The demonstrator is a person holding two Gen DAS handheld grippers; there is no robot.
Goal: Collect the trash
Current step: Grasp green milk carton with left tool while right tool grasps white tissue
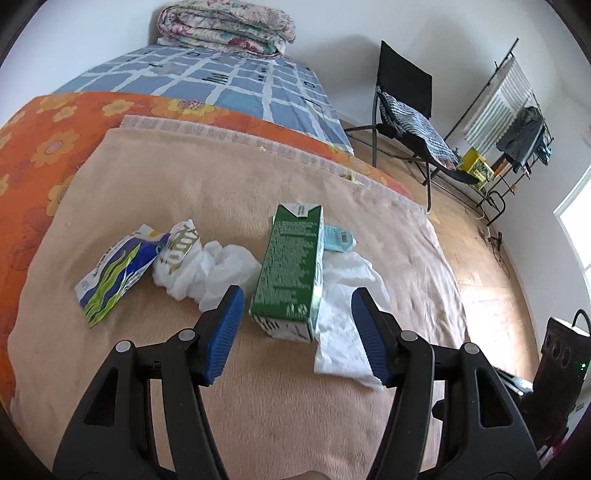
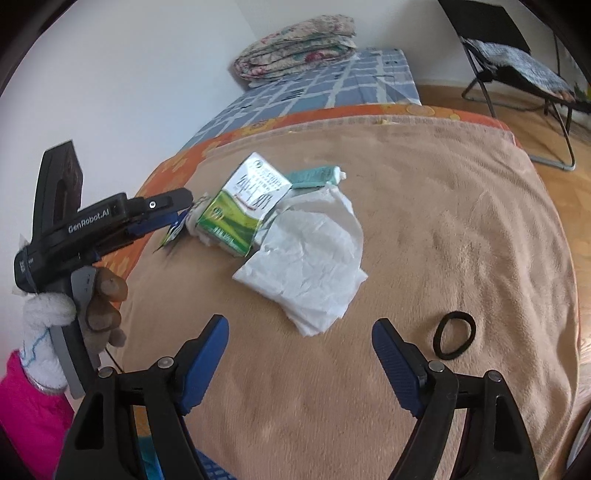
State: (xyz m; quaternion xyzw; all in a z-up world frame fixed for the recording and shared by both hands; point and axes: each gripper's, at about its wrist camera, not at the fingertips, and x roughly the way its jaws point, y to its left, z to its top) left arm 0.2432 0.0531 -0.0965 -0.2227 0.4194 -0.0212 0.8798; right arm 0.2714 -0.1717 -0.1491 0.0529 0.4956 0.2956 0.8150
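Trash lies on a beige blanket (image 1: pixel 184 206). A green carton (image 1: pixel 290 269) lies in the middle, with white tissue (image 1: pixel 343 325) to its right, a crumpled white wrapper (image 1: pixel 199 266) and a blue-green packet (image 1: pixel 114 273) to its left, and a teal tube (image 1: pixel 338 238) behind it. My left gripper (image 1: pixel 297 328) is open, its jaws either side of the carton's near end, not touching. In the right wrist view, the carton (image 2: pixel 240 210), tissue (image 2: pixel 306 266) and tube (image 2: pixel 312 175) lie ahead of my open, empty right gripper (image 2: pixel 299 354). The left gripper (image 2: pixel 173 210) reaches in from the left.
A black hair band (image 2: pixel 454 334) lies on the blanket (image 2: pixel 443 221) at right. A folded quilt (image 1: pixel 225 27) sits at the bed's far end. A black folding chair (image 1: pixel 410 122) and a clothes rack (image 1: pixel 513 122) stand on the wooden floor to the right.
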